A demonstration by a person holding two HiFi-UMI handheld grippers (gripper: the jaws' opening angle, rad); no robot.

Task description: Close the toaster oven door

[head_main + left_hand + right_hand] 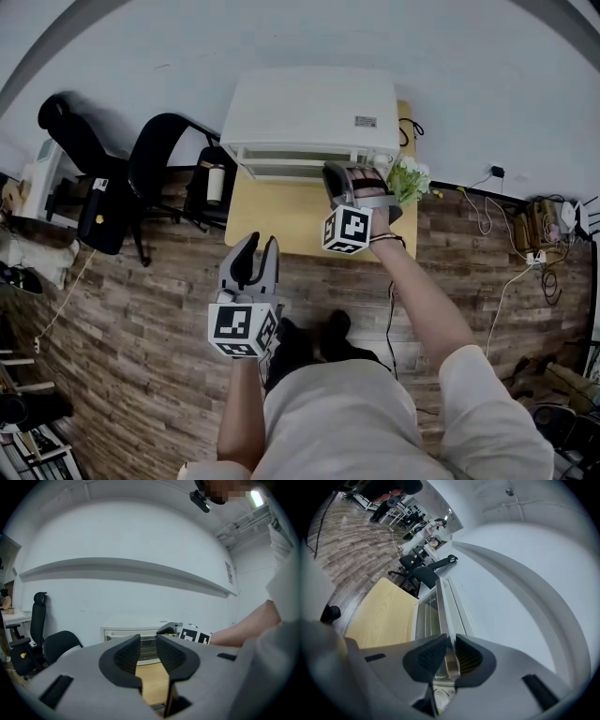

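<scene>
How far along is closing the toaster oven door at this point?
Done: the right gripper is clamped on the door handle, and the glass door stands raised close against the toaster oven. In hand: pressing it home; whether it is fully seated I cannot tell. Left: let go of the handle and draw back. The left gripper hangs open and empty over the floor, short of the table.

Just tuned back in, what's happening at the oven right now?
The person's right gripper has its fingers closed on the door handle of the white toaster oven, which sits on the wooden table. The door looks up against the oven front, or nearly so; whether it is fully shut can't be told. The left gripper hangs back short of the table, open and empty.
</scene>
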